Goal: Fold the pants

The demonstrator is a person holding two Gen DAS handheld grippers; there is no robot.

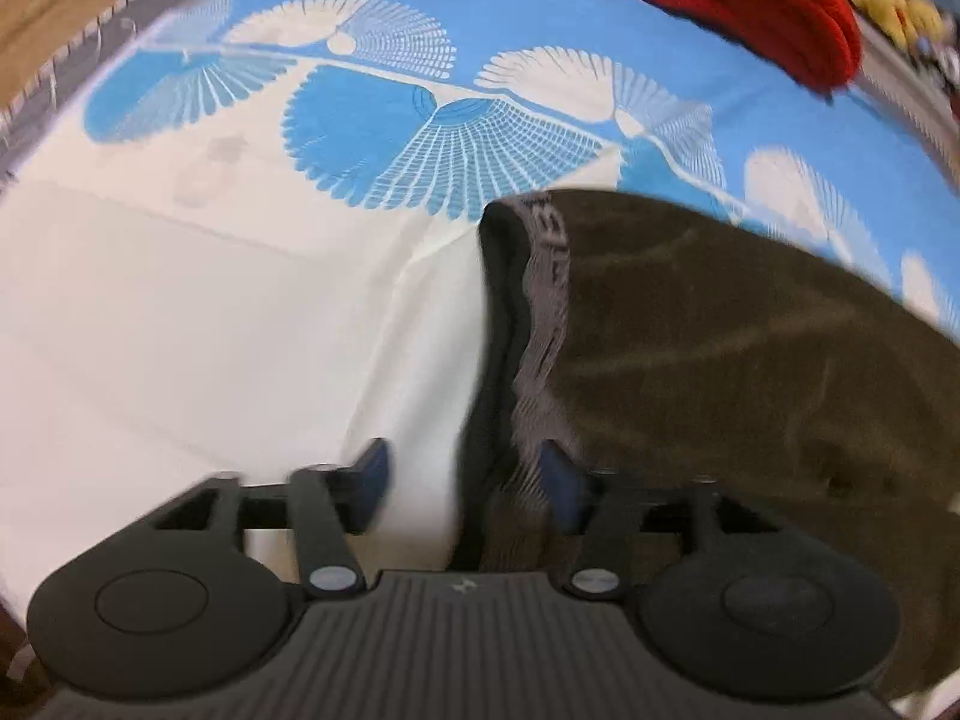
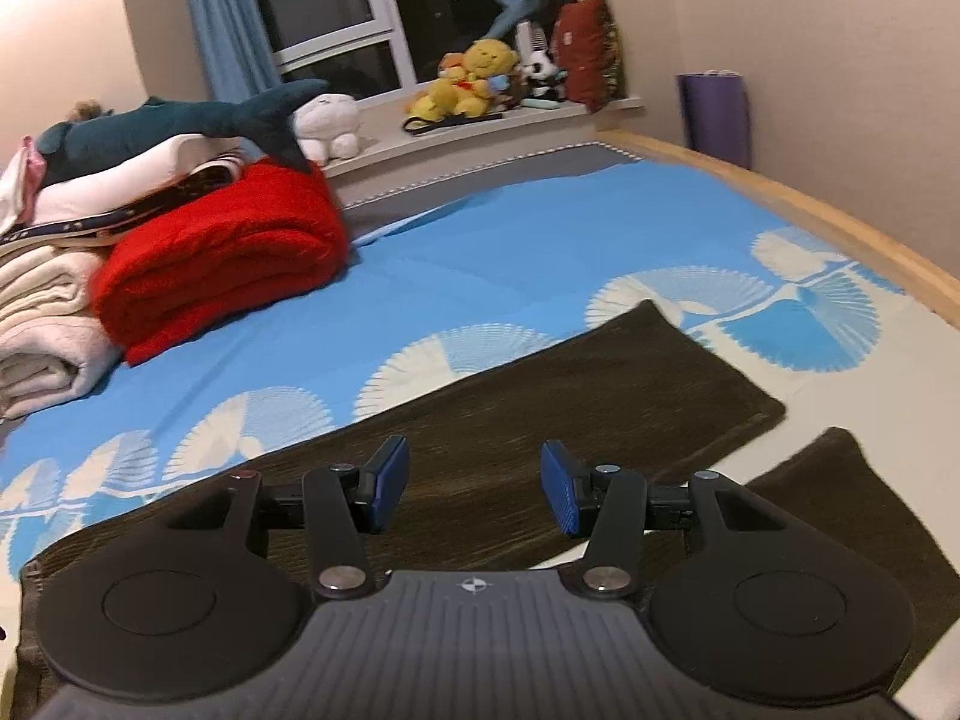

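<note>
Jaws wide apart on the left gripper (image 1: 465,492), and the waistband (image 1: 543,324) of the dark brown pants (image 1: 750,360) runs up between the blue pads, though whether either pad touches it I can't tell through the blur. Right gripper (image 2: 475,492) gapes open too, holding nothing, hovering above the pants' legs. Both legs lie flat on the bed sheet (image 2: 480,276), blue with white fan prints, one leg stretching far right, the other just to its right. Farther left, a folded red blanket (image 2: 222,270) beside stacked pale blankets. Beyond, a plush shark (image 2: 180,126) on top, yellow bear (image 2: 474,78) on the windowsill.
</note>
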